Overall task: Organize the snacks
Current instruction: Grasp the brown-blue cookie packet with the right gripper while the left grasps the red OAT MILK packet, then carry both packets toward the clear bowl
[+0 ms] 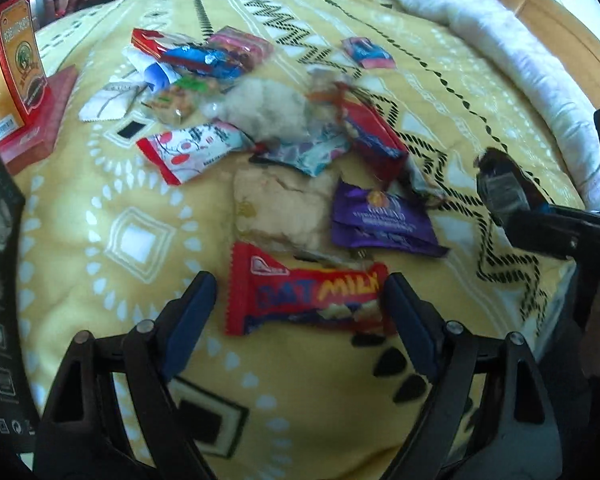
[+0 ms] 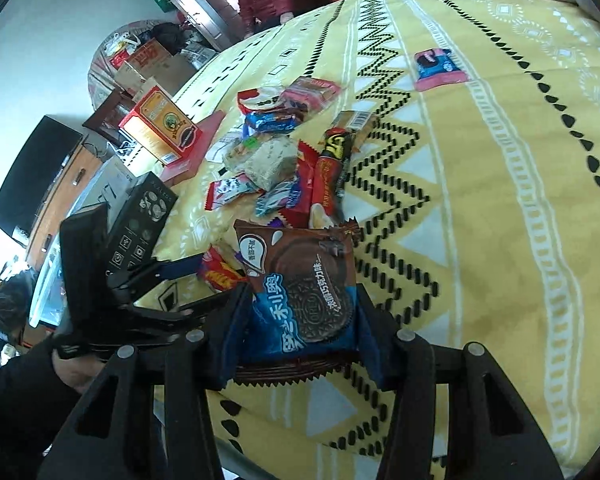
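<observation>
Snacks: loose heap of foil and plastic packets (image 1: 284, 128) spread on yellow patterned bedspread (image 1: 100, 240). Brown-and-blue chocolate cookie packet (image 2: 300, 296) pinched in right gripper (image 2: 296, 320). Left gripper (image 1: 300, 308) held spread around red oat-milk bar wrapper (image 1: 304, 296), near edge of heap; contact not discernible.

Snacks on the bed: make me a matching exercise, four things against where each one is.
Things:
1. Oreo packet
2. Oat milk bar
3. pink packet
4. purple packet

Places:
A. lying apart from the pile
B. clamped in the right gripper
C. between the open left gripper pads
D. at the pile's edge, beyond the bar

Pairs: 1-B, 2-C, 3-A, 4-D
</observation>
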